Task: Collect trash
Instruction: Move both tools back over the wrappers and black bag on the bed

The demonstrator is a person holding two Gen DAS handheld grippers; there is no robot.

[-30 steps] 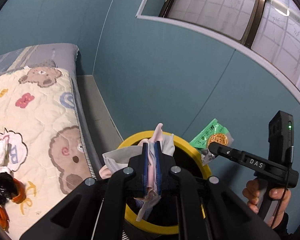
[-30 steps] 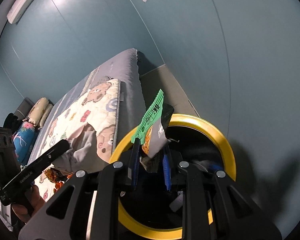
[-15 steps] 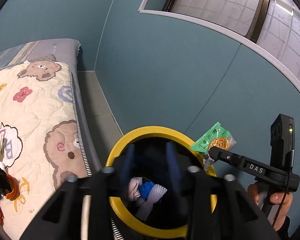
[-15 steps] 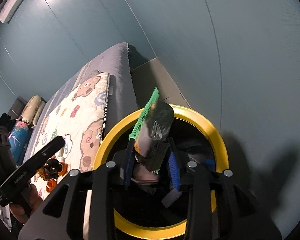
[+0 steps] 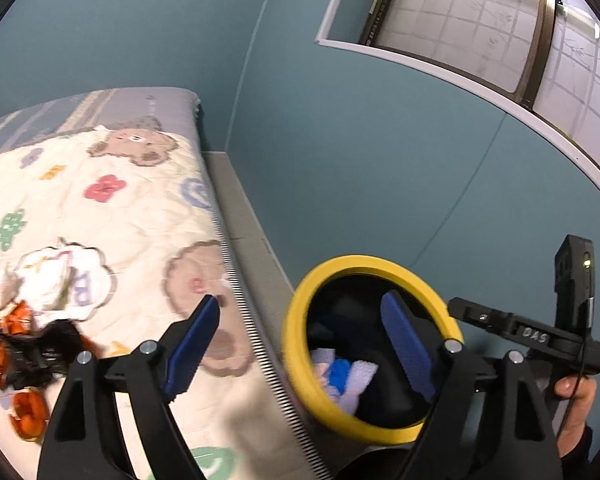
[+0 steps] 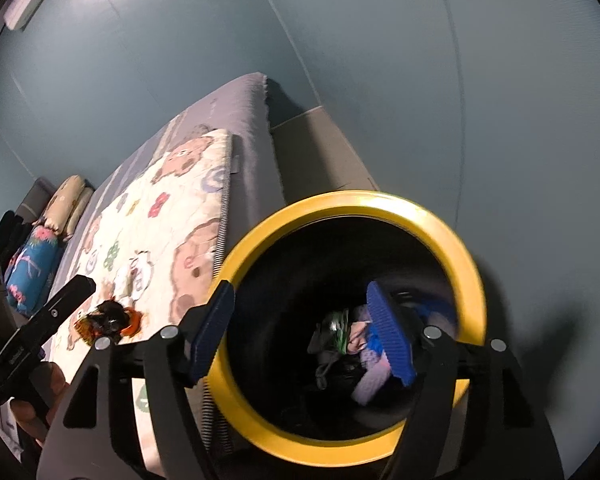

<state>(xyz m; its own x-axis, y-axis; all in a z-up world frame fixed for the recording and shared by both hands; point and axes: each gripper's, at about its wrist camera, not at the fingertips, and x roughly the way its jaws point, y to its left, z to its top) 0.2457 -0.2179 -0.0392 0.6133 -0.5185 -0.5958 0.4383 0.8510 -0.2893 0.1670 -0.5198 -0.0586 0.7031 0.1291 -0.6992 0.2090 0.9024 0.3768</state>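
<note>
A bin with a yellow rim point(image 5: 374, 265) point(image 6: 428, 220) stands beside the bed. Inside lie pale tissues and a blue scrap point(image 5: 342, 374) and the green snack wrapper point(image 6: 338, 330). My left gripper point(image 5: 304, 344) is open and empty, over the bin's left edge. My right gripper point(image 6: 304, 332) is open and empty above the bin's mouth. On the quilt lie orange and black wrappers point(image 5: 18, 346) point(image 6: 110, 320) and a white crumpled tissue point(image 5: 40, 284).
A bear-print quilt point(image 5: 112, 208) covers a grey mattress point(image 6: 248, 120). Teal walls close in behind and to the right. A window point(image 5: 480, 28) is at upper right. Pillows point(image 6: 66, 200) lie at the far end of the bed.
Both grippers opened. The left let the tissue fall into the bin, then the right dropped the green wrapper in. The left gripper swung left toward the bed.
</note>
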